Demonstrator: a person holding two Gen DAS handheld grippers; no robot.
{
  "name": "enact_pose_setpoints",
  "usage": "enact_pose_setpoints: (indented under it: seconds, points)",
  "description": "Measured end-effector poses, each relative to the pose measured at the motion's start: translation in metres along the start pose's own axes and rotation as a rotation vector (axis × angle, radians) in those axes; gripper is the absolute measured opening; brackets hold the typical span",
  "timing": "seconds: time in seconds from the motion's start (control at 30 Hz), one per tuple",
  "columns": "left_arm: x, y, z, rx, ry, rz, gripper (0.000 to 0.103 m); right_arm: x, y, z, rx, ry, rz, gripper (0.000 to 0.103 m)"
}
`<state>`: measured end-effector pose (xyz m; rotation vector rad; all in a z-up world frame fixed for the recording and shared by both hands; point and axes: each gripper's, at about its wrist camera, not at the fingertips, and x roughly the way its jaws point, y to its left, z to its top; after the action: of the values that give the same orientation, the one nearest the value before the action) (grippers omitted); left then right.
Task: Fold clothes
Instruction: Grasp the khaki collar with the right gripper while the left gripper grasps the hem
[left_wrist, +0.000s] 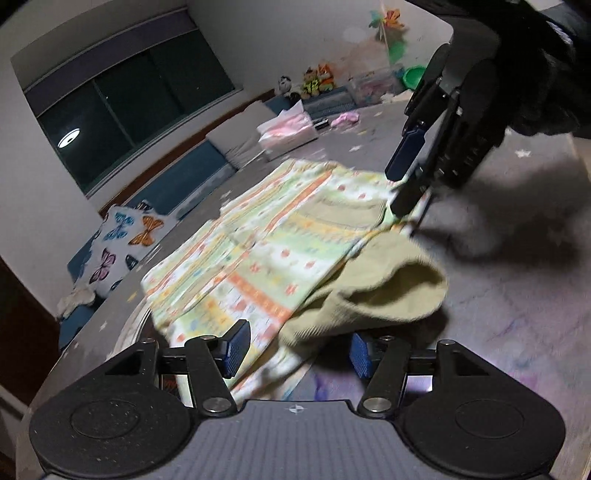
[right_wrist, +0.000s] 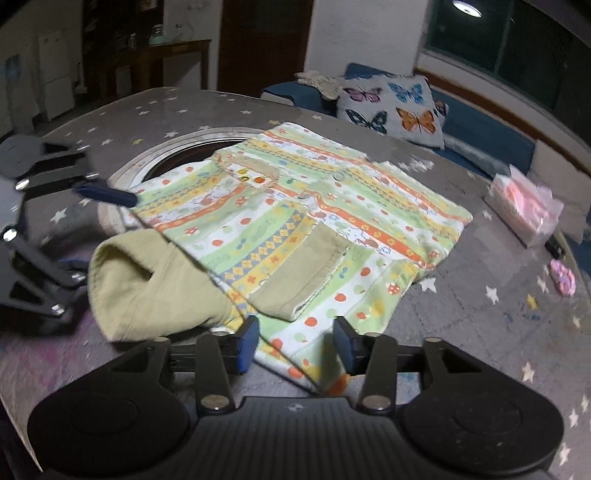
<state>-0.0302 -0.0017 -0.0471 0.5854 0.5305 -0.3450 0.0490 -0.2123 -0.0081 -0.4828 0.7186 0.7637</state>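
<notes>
Both grippers, left (left_wrist: 295, 354) and right (right_wrist: 295, 343), are hanging open, empty, over the shirt's (right_wrist: 295, 221) near hem; pinch only the top layer.

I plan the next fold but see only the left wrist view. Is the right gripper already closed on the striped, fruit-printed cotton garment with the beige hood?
Observer: No. The right gripper is open; the hem of the striped garment lies loose between its fingers.
Operator: Is anything under the garment?
Observer: Yes. Its far corner partly covers a round dark opening in the grey star-printed table.
</notes>
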Motion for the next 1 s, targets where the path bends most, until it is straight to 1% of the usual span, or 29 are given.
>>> enact_pose_setpoints:
  seconds: [0.03,0.07,0.1,0.13,0.2,0.3,0.4,0.5,0.57,0.63,0.67,0.73,0.77,0.83,0.87,0.9,0.97,1.0]
  points:
    - [0.002,0.001,0.003,-0.010,-0.008,-0.005,0.057,-0.003,0.003,-0.001,-0.023,-0.007,-0.002,0.053]
    - [0.004,0.002,0.005,-0.020,-0.016,-0.010,0.047,-0.005,0.007,-0.001,-0.046,-0.012,-0.002,0.058]
    - [0.006,0.006,0.009,-0.040,-0.022,-0.022,0.036,-0.006,0.011,-0.002,-0.069,-0.018,-0.003,0.060]
    - [0.007,0.010,0.012,-0.065,-0.026,-0.032,0.032,-0.007,0.016,-0.003,-0.092,-0.023,0.000,0.062]
    - [0.010,0.019,0.018,-0.116,-0.032,-0.051,0.016,-0.006,0.025,-0.004,-0.144,-0.037,0.011,0.063]
    - [0.015,0.033,0.026,-0.193,-0.039,-0.065,0.009,-0.002,0.037,-0.004,-0.207,-0.063,0.012,0.063]
    - [0.021,0.048,0.034,-0.255,-0.052,-0.074,0.008,0.002,0.044,0.000,-0.241,-0.100,0.006,0.061]
    - [0.027,0.059,0.040,-0.293,-0.057,-0.080,0.007,0.011,0.042,0.007,-0.230,-0.103,0.015,0.054]
    - [0.029,0.064,0.041,-0.312,-0.054,-0.084,0.007,0.018,0.038,0.010,-0.203,-0.090,0.029,0.035]
    - [0.027,0.067,0.038,-0.321,-0.051,-0.087,0.008,0.025,0.035,0.014,-0.175,-0.077,0.043,0.024]
    - [0.025,0.068,0.035,-0.321,-0.048,-0.083,0.012,0.027,0.031,0.016,-0.151,-0.069,0.053,0.022]
    - [0.019,0.068,0.026,-0.318,-0.040,-0.072,0.013,0.026,0.020,0.020,-0.086,-0.064,0.082,0.018]
    - [0.016,0.068,0.022,-0.317,-0.036,-0.066,0.016,0.026,0.015,0.022,-0.055,-0.063,0.097,0.016]
    - [0.009,0.067,0.013,-0.307,-0.021,-0.045,0.029,0.023,0.006,0.027,-0.003,-0.065,0.118,0.014]
    - [0.005,0.066,0.008,-0.299,-0.013,-0.027,0.041,0.022,0.002,0.030,0.019,-0.069,0.127,0.013]
    - [0.001,0.064,0.004,-0.291,-0.010,-0.016,0.045,0.021,-0.001,0.033,0.042,-0.073,0.135,0.013]
    - [-0.007,0.061,-0.004,-0.270,-0.004,-0.001,0.046,0.018,-0.006,0.038,0.073,-0.085,0.143,0.012]
    - [-0.009,0.059,-0.007,-0.254,0.000,0.004,0.051,0.017,-0.008,0.040,0.082,-0.091,0.142,0.012]
